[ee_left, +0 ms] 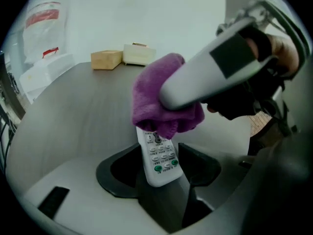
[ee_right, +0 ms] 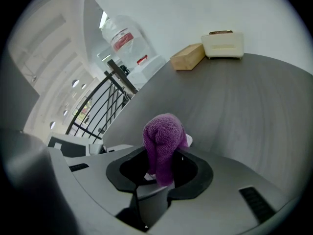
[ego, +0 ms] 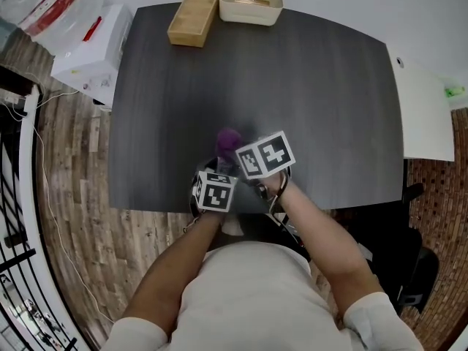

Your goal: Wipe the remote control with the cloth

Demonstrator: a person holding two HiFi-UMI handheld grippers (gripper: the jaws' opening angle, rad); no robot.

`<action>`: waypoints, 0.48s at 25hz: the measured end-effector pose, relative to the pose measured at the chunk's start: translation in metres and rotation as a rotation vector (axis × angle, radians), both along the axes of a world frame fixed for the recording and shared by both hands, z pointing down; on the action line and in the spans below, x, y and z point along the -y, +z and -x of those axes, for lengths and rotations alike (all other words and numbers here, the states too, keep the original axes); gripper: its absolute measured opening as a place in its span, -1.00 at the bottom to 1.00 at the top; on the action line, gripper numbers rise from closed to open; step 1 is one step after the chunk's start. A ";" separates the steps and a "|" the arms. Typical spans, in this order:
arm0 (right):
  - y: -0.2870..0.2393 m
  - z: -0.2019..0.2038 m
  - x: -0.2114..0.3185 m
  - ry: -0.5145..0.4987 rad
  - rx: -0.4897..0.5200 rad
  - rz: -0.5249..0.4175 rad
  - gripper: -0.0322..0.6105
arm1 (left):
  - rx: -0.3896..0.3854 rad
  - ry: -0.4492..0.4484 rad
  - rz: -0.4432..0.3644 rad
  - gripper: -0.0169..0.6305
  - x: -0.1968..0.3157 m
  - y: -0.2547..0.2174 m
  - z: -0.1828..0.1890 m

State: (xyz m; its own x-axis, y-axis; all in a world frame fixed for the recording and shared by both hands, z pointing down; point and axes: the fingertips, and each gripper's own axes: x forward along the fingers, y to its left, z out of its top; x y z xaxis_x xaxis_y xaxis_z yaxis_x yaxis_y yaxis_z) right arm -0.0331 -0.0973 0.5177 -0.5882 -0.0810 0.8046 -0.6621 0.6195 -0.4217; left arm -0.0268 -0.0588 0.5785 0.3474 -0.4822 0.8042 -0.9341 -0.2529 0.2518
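Left gripper (ee_left: 156, 173) clamps the remote control (ee_left: 159, 156) by its lower end; we judge it light, stiff and slick. Right gripper (ee_right: 159, 173) pinches the soft purple cloth (ee_right: 164, 136).

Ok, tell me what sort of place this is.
Probably an office or break room, indoors. A dark wood-grain table stands on a wood plank floor, and a white bottled-water dispenser stands beside the table.
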 end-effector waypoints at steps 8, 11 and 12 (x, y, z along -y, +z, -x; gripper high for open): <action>0.028 0.009 0.001 0.052 0.024 0.168 -0.52 | 0.011 -0.021 -0.039 -0.19 -0.002 -0.008 0.006; 0.030 0.006 0.003 0.082 0.054 0.199 -0.52 | 0.080 0.041 -0.159 -0.25 0.004 -0.026 0.007; 0.031 0.006 0.004 0.087 0.058 0.206 -0.52 | 0.094 0.066 -0.174 -0.28 0.006 -0.027 0.004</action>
State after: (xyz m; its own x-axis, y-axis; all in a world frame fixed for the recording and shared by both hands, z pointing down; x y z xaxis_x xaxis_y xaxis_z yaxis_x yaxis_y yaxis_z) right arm -0.0392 -0.1010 0.5483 -0.6323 0.0288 0.7742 -0.6802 0.4578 -0.5725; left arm -0.0313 -0.0643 0.5517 0.3103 -0.5950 0.7414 -0.9313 -0.3468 0.1115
